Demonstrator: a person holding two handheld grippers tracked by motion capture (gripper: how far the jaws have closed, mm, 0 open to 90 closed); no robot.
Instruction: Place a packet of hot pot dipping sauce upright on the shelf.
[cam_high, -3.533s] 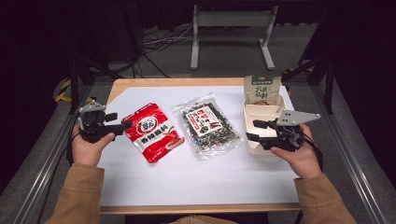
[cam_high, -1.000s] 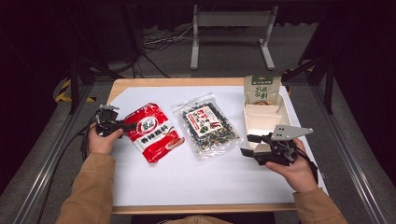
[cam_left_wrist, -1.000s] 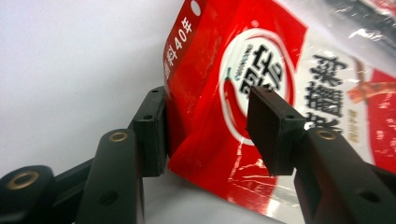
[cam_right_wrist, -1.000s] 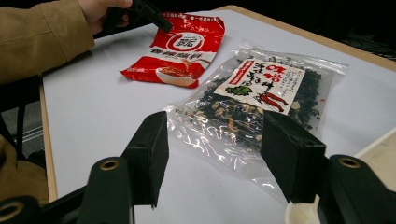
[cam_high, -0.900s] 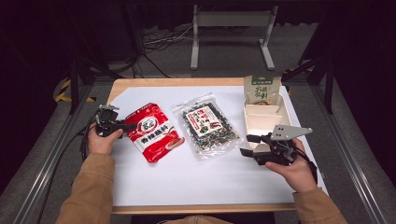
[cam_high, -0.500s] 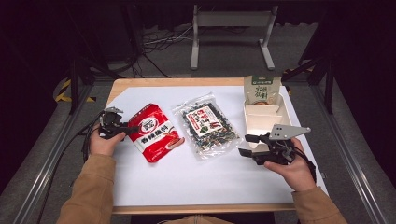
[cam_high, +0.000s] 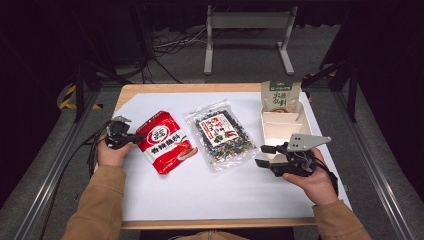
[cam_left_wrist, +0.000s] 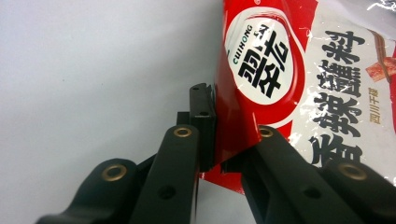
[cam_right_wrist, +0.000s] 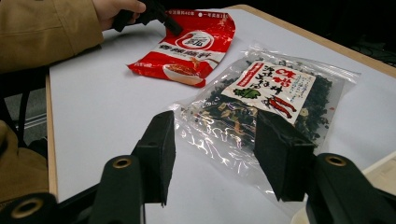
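A red seasoning packet (cam_high: 165, 142) lies flat at the left of the white sheet. My left gripper (cam_high: 136, 136) is at its left edge. In the left gripper view the jaws (cam_left_wrist: 229, 123) are shut on that edge of the red packet (cam_left_wrist: 303, 79), which is pinched up between them. A clear bag of dark dried greens (cam_high: 222, 135) lies in the middle. My right gripper (cam_high: 260, 155) stands open just off the bag's near right corner. In the right gripper view that corner of the clear bag (cam_right_wrist: 266, 98) lies between its spread jaws (cam_right_wrist: 219, 158).
A white divided box (cam_high: 280, 127) sits at the right of the sheet, with a green pouch (cam_high: 281, 96) standing in its far end. The table's wooden edge (cam_high: 200, 87) runs along the back. Cables trail off the left side (cam_high: 92, 150).
My left gripper has moved right to the red packet's edge and shut on it. My right gripper has come away from the box, nearer and left, to the clear bag's corner.
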